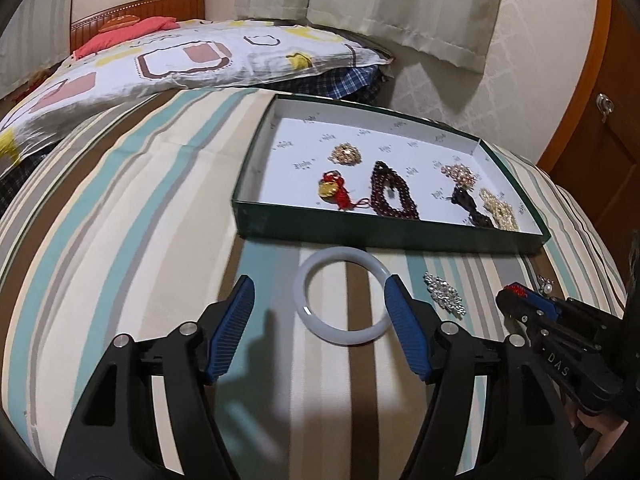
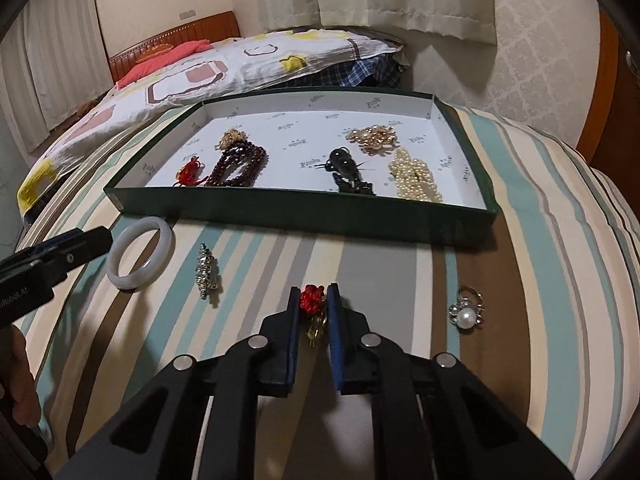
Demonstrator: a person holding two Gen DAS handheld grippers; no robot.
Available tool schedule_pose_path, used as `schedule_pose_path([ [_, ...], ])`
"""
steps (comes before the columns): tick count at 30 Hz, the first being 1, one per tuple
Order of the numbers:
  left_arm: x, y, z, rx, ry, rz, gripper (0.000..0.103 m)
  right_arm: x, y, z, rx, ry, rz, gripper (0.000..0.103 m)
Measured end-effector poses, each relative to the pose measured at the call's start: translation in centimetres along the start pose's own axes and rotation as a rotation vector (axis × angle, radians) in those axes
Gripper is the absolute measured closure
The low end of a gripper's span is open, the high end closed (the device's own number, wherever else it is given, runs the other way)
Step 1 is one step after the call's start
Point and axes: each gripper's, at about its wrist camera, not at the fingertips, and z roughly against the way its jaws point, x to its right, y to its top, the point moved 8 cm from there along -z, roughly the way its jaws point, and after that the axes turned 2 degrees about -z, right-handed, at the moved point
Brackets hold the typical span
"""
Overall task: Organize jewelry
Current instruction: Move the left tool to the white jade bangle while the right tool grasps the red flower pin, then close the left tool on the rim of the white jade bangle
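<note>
A green box (image 1: 360,236) (image 2: 280,218) with a white floor lies on the striped bed and holds several pieces: dark red beads (image 1: 394,194) (image 2: 240,164), a red knot charm (image 1: 334,192), pearl strands (image 2: 416,178), gold clusters. My left gripper (image 1: 320,294) is open, its blue pads on either side of a white bangle (image 1: 308,314) (image 2: 138,256) on the cloth. My right gripper (image 2: 314,300) is shut on a red knot ornament (image 2: 312,298) with a gold piece hanging below; it also shows in the left wrist view (image 1: 516,294).
A rhinestone piece (image 1: 444,294) (image 2: 206,274) lies between bangle and right gripper. A pearl ring (image 2: 466,312) lies on the cloth to the right. A patterned quilt (image 1: 160,68) is piled behind the box. A wooden cabinet (image 1: 600,140) stands at right.
</note>
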Motion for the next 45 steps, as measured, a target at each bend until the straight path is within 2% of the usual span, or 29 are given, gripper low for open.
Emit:
schedule_pose_path([
  [16, 1.5, -0.4, -2.7, -0.058, -0.015, -0.017, 0.036, 1.5, 0.8, 0.7, 0.036, 0.0, -0.039, 0.09],
  [29, 2.2, 0.1, -3.6, -0.065, -0.011, -0.023, 0.033, 1.6, 0.8, 0.7, 0.037, 0.001, -0.041, 0.09],
  [34, 2.7, 0.1, -3.9, -0.07, -0.02, -0.04, 0.028, 1.6, 0.8, 0.7, 0.036, 0.002, -0.041, 0.09],
  [45, 2.7, 0.1, -4.1, -0.081, 0.011, -0.069, 0.027, 1.5, 0.9, 0.5, 0.032, 0.013, -0.052, 0.09],
])
